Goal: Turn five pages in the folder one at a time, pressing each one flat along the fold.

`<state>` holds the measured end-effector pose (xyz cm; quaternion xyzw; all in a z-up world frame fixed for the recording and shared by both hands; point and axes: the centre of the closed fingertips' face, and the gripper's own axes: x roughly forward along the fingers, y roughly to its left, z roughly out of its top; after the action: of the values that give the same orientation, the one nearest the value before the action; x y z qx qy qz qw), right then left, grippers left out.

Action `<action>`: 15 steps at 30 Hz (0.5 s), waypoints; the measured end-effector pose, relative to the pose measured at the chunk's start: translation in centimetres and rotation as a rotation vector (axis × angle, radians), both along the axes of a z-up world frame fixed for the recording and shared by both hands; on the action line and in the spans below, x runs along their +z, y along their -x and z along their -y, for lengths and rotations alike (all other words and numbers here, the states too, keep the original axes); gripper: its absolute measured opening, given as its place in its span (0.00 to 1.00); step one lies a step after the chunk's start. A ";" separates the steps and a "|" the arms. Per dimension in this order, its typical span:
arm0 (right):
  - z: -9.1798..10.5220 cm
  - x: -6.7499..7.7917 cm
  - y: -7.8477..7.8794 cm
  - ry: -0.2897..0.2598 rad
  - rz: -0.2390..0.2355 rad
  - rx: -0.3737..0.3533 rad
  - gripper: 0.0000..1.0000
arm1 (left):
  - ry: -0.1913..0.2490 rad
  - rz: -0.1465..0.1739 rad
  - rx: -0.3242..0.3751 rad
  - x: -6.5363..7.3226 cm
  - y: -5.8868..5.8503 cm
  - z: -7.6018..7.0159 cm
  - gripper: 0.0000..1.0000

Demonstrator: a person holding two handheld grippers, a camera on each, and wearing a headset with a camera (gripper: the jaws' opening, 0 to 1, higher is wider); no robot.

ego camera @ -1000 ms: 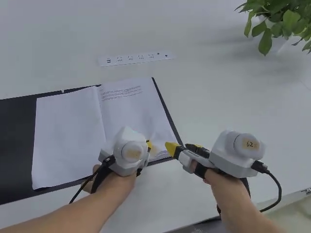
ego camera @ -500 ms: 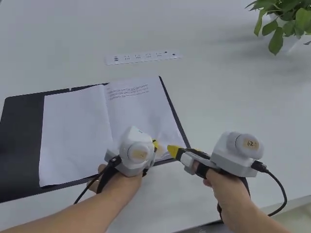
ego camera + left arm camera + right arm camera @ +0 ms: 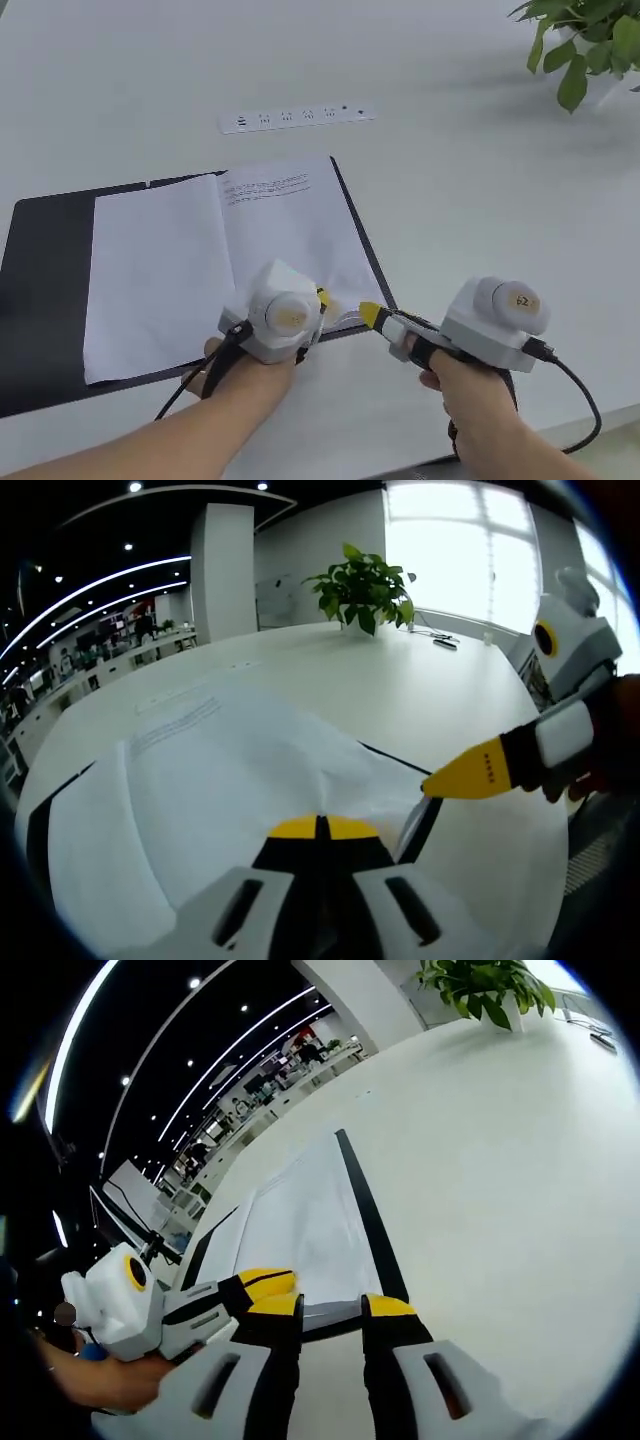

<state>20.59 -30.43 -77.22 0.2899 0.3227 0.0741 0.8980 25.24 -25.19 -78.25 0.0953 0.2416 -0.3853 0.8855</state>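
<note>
A black folder (image 3: 45, 300) lies open on the white table, with white pages (image 3: 160, 270) spread across the fold. My left gripper (image 3: 322, 298) is shut, and its yellow tips (image 3: 320, 827) rest on the right-hand page (image 3: 230, 770) near its front right corner. My right gripper (image 3: 370, 316) comes in from the right at the same corner. Its jaws (image 3: 330, 1308) stand a little open, with the folder's front edge (image 3: 335, 1318) between them. The page corner (image 3: 412, 820) is slightly lifted next to the right gripper's yellow tip (image 3: 470, 775).
A white power strip (image 3: 300, 117) lies beyond the folder. A potted plant (image 3: 585, 40) stands at the far right. The table's front edge runs just past my right hand, with a cable (image 3: 575, 385) trailing from that gripper.
The head camera has shifted a little. Both grippers stay at the folder's front right corner, with the right one slightly lower.
</note>
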 end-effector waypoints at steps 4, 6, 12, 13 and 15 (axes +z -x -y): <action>0.7 -0.5 -0.1 0.002 -0.009 -0.028 0.10 | 0.000 0.000 0.000 0.0 0.0 0.0 0.00; 1.1 -0.7 -0.1 -0.013 -0.020 -0.052 0.06 | 0.001 -0.002 0.000 0.0 0.0 0.0 0.00; 1.1 -0.9 -0.3 -0.037 -0.030 -0.075 0.00 | 0.001 -0.006 0.002 0.0 -0.1 -0.1 0.00; 1.1 -0.9 -0.3 -0.045 -0.034 -0.081 0.00 | 0.002 -0.008 0.003 0.0 -0.1 -0.1 0.00; 1.3 -1.0 -0.3 -0.074 -0.041 -0.100 0.00 | 0.006 -0.013 0.007 0.0 -0.1 -0.1 0.00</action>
<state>20.91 -31.69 -78.25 0.3402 0.3233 0.0352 0.8823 25.30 -25.13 -78.23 0.0895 0.2466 -0.3834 0.8855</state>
